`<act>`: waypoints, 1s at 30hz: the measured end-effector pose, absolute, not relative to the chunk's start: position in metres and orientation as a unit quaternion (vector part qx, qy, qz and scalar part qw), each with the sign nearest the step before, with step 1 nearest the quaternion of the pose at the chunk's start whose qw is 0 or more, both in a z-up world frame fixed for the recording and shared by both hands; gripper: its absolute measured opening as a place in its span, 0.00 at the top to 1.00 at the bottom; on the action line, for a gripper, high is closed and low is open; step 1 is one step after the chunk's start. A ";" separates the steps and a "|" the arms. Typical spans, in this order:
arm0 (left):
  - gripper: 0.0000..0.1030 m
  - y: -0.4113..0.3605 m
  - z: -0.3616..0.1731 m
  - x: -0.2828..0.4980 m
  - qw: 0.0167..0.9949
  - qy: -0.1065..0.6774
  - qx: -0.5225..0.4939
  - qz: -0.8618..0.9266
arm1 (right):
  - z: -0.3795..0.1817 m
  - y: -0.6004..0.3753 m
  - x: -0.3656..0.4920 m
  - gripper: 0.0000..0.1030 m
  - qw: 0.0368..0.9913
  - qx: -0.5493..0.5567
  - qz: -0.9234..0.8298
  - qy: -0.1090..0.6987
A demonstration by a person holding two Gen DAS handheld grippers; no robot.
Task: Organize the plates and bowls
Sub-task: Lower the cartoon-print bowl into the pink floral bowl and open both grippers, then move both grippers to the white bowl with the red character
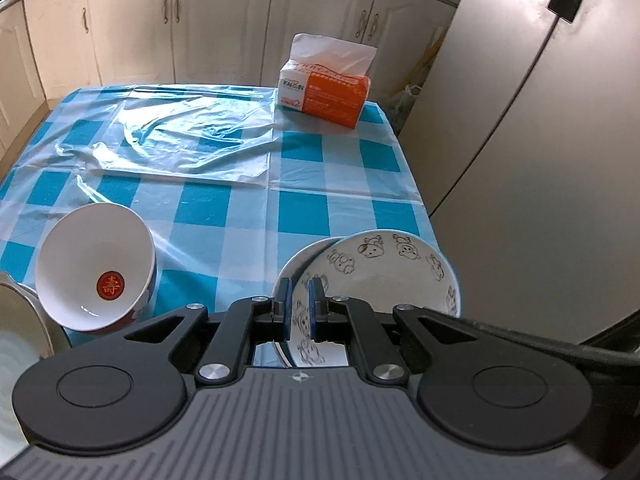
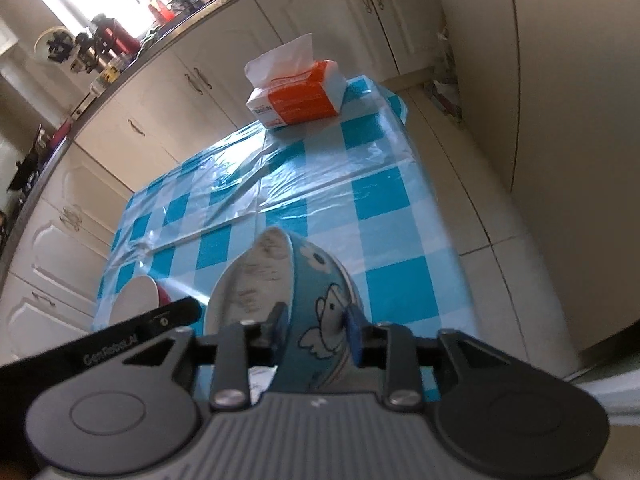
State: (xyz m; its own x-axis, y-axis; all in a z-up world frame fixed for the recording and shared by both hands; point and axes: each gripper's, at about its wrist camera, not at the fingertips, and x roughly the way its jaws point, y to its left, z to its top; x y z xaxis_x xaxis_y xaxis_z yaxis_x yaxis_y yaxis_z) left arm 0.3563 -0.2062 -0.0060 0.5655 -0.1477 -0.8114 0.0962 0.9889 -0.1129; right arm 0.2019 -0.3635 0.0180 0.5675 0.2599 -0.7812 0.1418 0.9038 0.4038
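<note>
In the left wrist view my left gripper (image 1: 299, 308) is shut on the rim of a white bowl with cartoon animal drawings (image 1: 384, 276), held tilted above the table's near right corner. A white bowl with a red emblem in its bottom (image 1: 96, 272) sits at the near left. In the right wrist view my right gripper (image 2: 316, 328) is shut on the wall of a blue cartoon bowl (image 2: 288, 292), held tilted on its side above the table. The red-emblem bowl (image 2: 136, 296) shows to its left, and the left gripper's body (image 2: 120, 332) crosses below it.
The table (image 1: 224, 208) has a blue-and-white checked cloth under clear plastic. An orange tissue pack (image 1: 324, 92) stands at the far right corner and shows in the right wrist view (image 2: 296, 96). A pale plate edge (image 1: 16, 320) is at the far left. Cabinets stand behind, a fridge (image 1: 540, 120) to the right.
</note>
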 end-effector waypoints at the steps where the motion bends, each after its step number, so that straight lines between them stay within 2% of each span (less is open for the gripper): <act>1: 0.96 -0.205 -0.007 0.357 0.884 0.461 -0.029 -0.067 | 0.016 -0.363 0.202 0.69 0.857 0.216 0.034 0.466; 10: 0.95 -0.190 -0.013 0.360 0.885 0.462 -0.038 -0.046 | 0.022 -0.367 0.199 0.75 0.862 0.208 0.036 0.461; 14: 0.94 -0.179 -0.008 0.360 0.889 0.455 -0.042 -0.036 | 0.035 -0.366 0.197 0.74 0.877 0.179 0.032 0.444; 19: 0.93 -0.167 -0.003 0.357 0.893 0.449 -0.040 -0.024 | 0.036 -0.374 0.197 0.63 0.880 0.186 0.019 0.436; 23: 0.92 -0.163 -0.004 0.355 0.889 0.455 -0.041 -0.024 | 0.026 -0.374 0.200 0.59 0.876 0.191 0.016 0.442; 30: 0.90 -0.157 -0.007 0.350 0.886 0.462 -0.041 -0.028 | 0.008 -0.374 0.203 0.59 0.872 0.182 -0.001 0.454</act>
